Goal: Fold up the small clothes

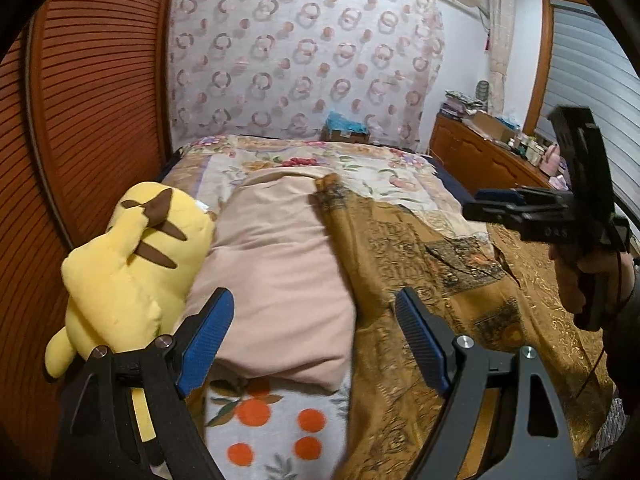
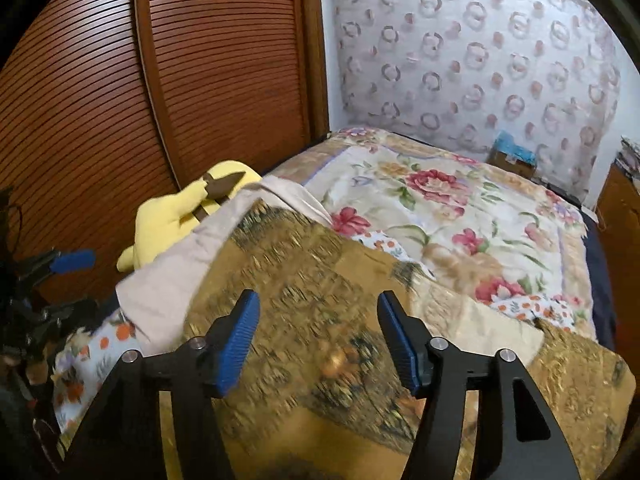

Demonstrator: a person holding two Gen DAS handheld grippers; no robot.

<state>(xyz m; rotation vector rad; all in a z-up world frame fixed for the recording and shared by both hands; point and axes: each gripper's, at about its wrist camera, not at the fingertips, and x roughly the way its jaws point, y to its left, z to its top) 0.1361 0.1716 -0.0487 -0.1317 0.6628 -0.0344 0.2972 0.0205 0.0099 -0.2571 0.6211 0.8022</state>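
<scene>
The left claw point(image 1: 314, 340) hangs with its jaws spread wide and nothing between them, just above the near end of the pink cloth point(image 1: 276, 264), which lies lengthwise down the bed point(image 2: 440, 200). The right claw point(image 2: 318, 338) is also parted and empty, over the gold patterned cloth point(image 2: 320, 320) spread just right of the pink one; that cloth is blurred, so I cannot tell its folds. A yellow plush toy point(image 1: 132, 256) leans against the pink cloth's left side. Beyond it, a flowered quilt point(image 2: 460, 208) covers the bed, and a ring-patterned curtain point(image 1: 304, 56) hangs behind.
</scene>
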